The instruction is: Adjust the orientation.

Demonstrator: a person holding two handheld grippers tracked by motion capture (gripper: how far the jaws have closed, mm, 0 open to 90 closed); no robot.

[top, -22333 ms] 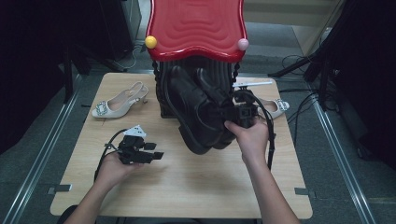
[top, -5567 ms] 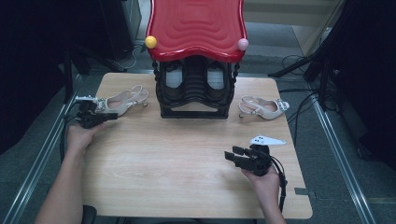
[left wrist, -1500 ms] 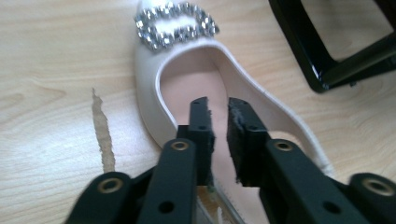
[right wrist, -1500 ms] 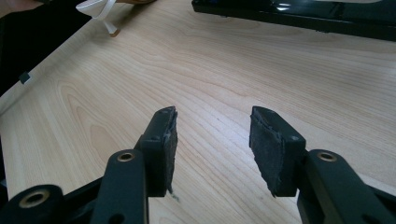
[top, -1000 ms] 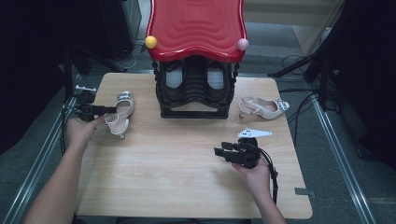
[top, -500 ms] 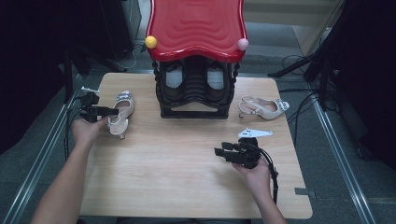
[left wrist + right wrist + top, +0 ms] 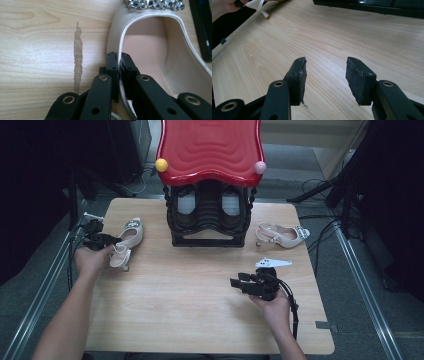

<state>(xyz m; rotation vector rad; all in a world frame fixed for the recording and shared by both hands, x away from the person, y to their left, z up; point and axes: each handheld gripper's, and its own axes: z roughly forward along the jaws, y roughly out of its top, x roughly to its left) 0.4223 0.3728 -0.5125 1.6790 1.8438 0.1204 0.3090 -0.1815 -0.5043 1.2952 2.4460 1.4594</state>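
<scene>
Now left gripper (image 7: 119,65) fingers clamp shoe (image 7: 125,242) rim near table (image 7: 200,290) edge, right gripper (image 7: 325,75) fingers apart.

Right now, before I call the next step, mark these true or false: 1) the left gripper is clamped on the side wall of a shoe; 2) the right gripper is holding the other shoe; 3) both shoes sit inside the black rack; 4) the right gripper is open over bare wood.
1) True: the left gripper has its jaws shut on the side wall of the beige shoe.
2) False: the right gripper holds nothing; the second shoe lies apart from it, by the rack's right side.
3) False: both lie on the table, one each side of the black rack.
4) True: its jaws stand apart over bare wood.
</scene>
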